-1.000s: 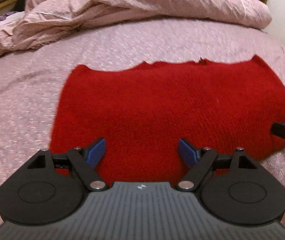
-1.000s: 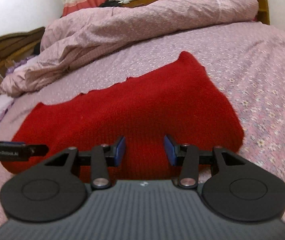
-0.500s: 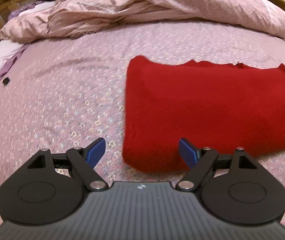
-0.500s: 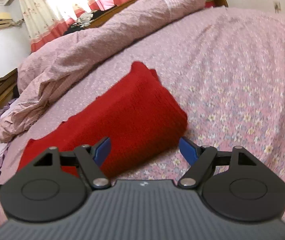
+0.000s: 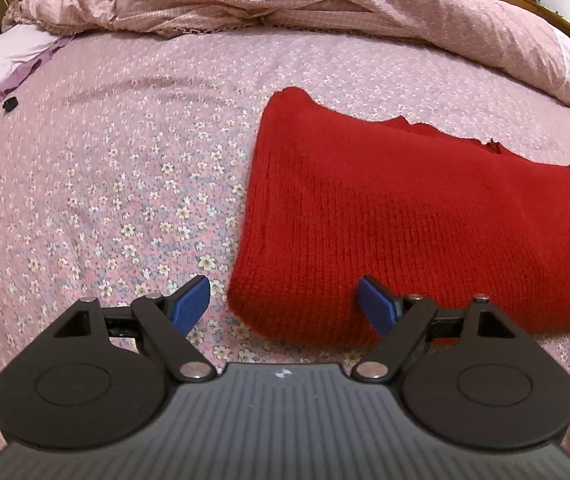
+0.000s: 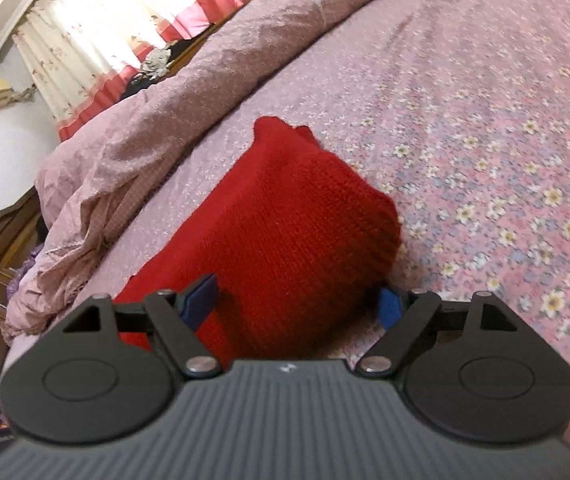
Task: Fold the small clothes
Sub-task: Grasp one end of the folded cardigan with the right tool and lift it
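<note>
- A red knitted garment [image 5: 417, 232], already doubled into a thick oblong, is lying flat on the pink flower-printed bedsheet [image 5: 117, 184], filling the right half of the left wrist view and running from centre to lower left in the right wrist view [image 6: 285, 248].
- The left gripper [image 5: 283, 304] is hovering low at the garment's near left corner with its blue-padded jaws spread wide and nothing between them; one pad is over the sheet, the other over the knit.
- The right gripper [image 6: 299, 304] is sitting at the opposite short end, jaws likewise wide apart and straddling the rounded end of the cloth, gripping nothing that I can see.
- Judged from this, a further fold is being set up: each tong is lining up on an end, and the next move calls for lowering, pinching an edge through all layers, then carrying one end across to the other.
- The crumpled pink quilt [image 5: 325, 4] is lying along the upper part of both views, well apart from the garment.
- The garment's far right end is cut off by the frame in the left view, the layers underneath are hidden, and the right view is blurred, so pad contact is hard to make out.
</note>
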`<state>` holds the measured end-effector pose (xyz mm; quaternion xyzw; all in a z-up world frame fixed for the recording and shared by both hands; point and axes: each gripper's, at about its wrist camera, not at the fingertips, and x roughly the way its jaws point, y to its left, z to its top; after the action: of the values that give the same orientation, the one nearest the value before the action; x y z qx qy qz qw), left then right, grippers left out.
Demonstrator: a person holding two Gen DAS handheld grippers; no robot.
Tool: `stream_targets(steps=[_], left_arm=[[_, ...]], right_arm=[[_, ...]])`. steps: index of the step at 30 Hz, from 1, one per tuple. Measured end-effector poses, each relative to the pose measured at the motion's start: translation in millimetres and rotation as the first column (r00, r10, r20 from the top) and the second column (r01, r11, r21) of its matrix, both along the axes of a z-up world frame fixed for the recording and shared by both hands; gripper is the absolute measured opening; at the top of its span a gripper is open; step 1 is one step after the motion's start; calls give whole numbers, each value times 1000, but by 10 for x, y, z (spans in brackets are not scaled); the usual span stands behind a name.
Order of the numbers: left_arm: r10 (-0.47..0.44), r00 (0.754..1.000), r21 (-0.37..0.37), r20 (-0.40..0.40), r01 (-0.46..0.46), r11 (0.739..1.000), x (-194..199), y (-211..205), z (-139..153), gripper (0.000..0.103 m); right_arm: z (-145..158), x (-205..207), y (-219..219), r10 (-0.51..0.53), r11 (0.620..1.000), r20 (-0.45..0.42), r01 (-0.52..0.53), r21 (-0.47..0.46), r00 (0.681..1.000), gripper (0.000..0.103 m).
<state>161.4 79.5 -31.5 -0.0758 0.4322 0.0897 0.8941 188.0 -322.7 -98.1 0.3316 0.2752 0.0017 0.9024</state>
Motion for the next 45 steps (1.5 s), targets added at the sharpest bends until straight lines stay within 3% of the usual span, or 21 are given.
stream_targets(steps=[10,17,23,30,34,40,45], left_arm=[[15,1000,-22,-11,-15,1000,17,40,-77,86],[19,1000,-36,-13,-19,999,10,60,-82,87],[19,1000,-45,-10,-20,999,-1,85,-78,87],[26,1000,-55,-2,-27,998,-54,142,-49,87],[40,999,-58,3,-40,997,-94,197,-20,87],[66,998,-74,10,-65,995,-135,310,9,87],[81,997,-86,5,-80,993,-143,386,6,87]], right_arm=[[-59,-42,1,-72,996,39,70,49,997,83],[-67,117,0,-98,976,34,89,196,995,83],[-100,190,70,-135,979,62,124,163,989,76],[-150,216,-50,-178,961,58,161,224,982,61],[-121,260,-77,-156,964,55,140,224,986,38],[233,277,59,-75,995,135,65,79,988,31],[595,314,279,27,998,210,-14,-63,977,29]])
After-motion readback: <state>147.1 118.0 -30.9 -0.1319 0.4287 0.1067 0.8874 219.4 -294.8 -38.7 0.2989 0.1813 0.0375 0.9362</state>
